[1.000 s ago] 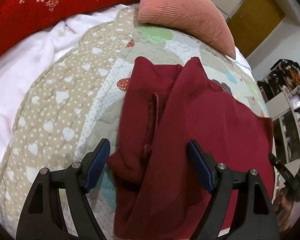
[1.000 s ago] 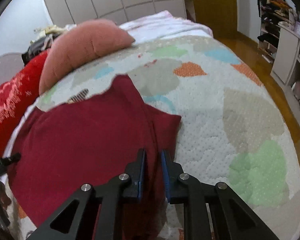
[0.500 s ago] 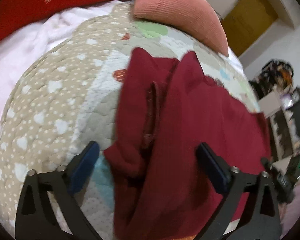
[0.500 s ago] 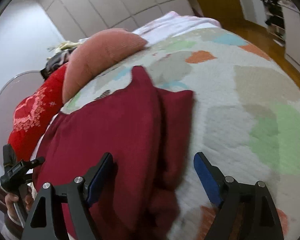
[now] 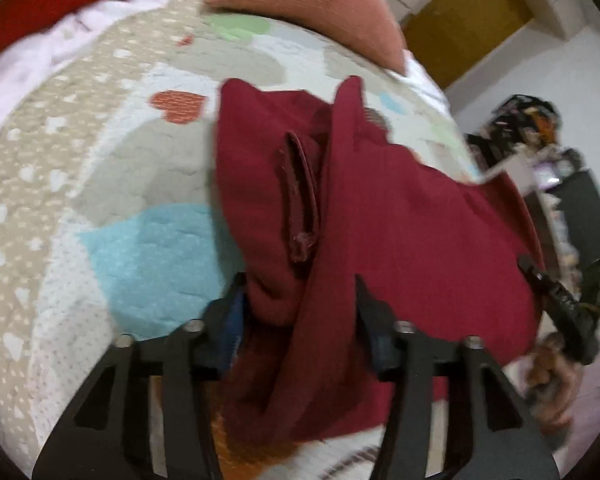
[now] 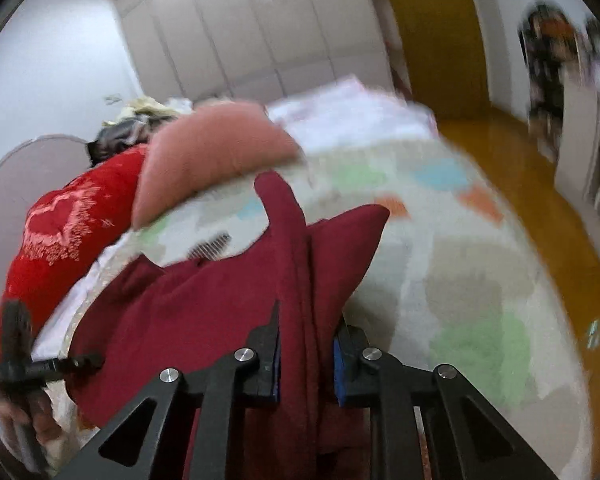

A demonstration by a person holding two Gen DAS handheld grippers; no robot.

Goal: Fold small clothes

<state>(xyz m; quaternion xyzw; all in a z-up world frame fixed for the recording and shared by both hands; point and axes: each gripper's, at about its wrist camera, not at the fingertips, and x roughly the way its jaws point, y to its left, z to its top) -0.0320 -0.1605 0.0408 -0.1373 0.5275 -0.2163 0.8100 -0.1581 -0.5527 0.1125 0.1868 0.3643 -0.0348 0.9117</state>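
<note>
Maroon garment bunched between both grippers' fingers (clamped)

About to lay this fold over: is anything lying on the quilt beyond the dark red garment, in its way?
Nothing visible: the quilt past the dark red garment is bare; the pink cushion sits farther back.

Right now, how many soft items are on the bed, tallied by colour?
Dark red garment: 1
Salmon-pink ribbed cushion: 1
Bright red blanket with pale print: 1
Patchwork quilt with pastel hearts: 1
White fleece blanket: 1
Total: 5
</note>
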